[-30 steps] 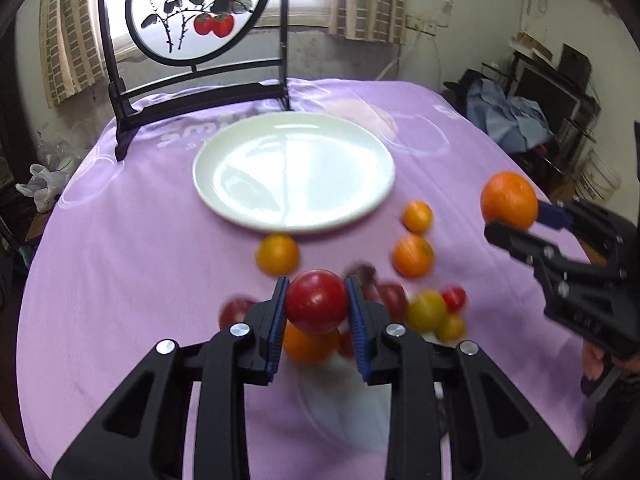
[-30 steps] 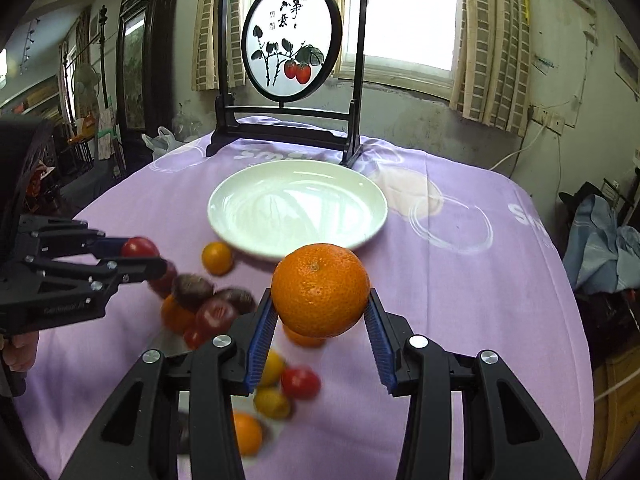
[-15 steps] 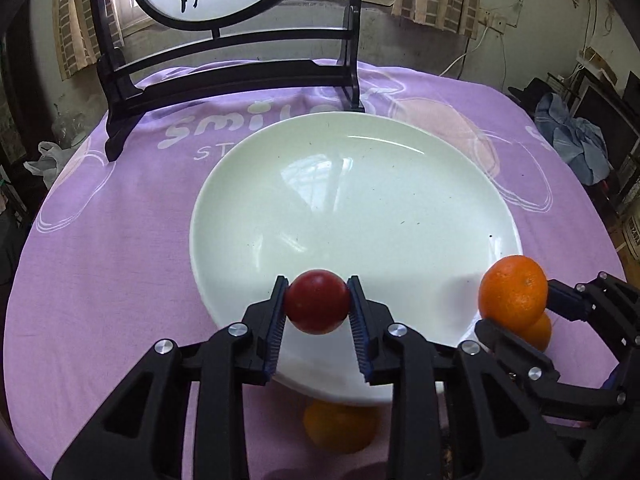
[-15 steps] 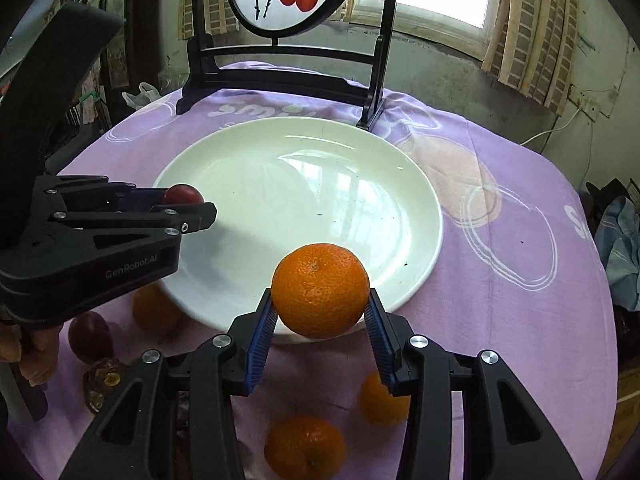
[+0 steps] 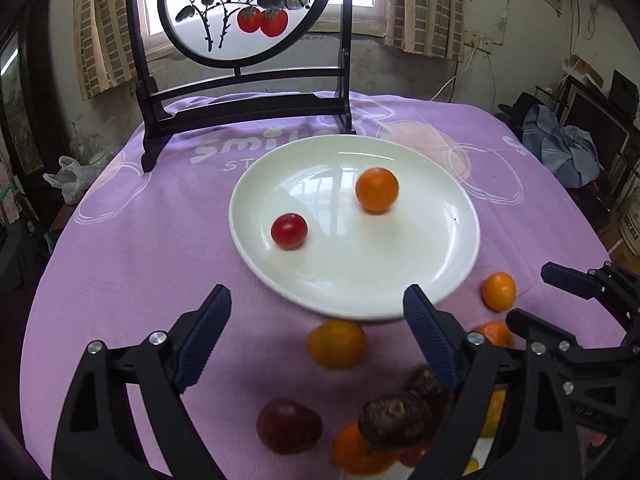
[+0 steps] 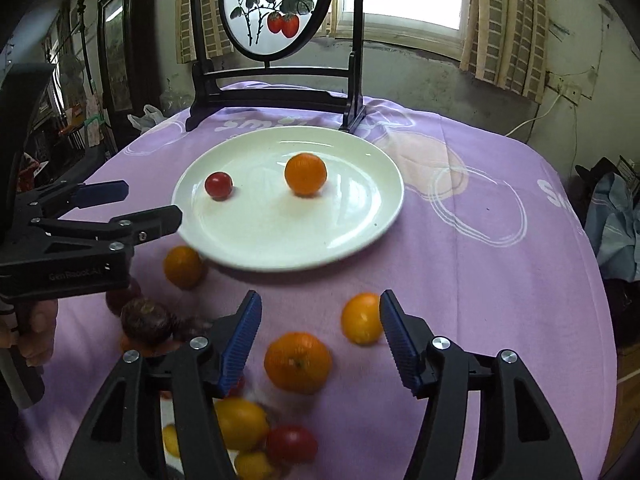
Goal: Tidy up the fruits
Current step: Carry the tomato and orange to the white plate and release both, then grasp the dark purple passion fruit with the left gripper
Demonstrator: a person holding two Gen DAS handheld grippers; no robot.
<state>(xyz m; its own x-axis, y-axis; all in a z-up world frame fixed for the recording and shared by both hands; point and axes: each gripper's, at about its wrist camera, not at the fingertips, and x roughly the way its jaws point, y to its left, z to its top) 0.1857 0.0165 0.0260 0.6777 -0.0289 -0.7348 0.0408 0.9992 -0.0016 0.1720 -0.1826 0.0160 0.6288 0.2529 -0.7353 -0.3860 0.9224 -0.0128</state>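
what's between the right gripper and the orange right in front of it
Nothing visible. The right gripper is open, jaws just widened, and the orange lies on bare cloth just below its fingertips. The plate beyond is also unblocked.

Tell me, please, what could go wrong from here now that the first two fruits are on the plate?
1. The orange and the red tomato lie loose on the smooth white plate, with nothing bracing them, so they might roll towards its low rim.
2. The left gripper and right gripper, whose jaws have just been opening, stand empty above the tightly clustered fruit pile; a grab there may knock neighbours away across the cloth.
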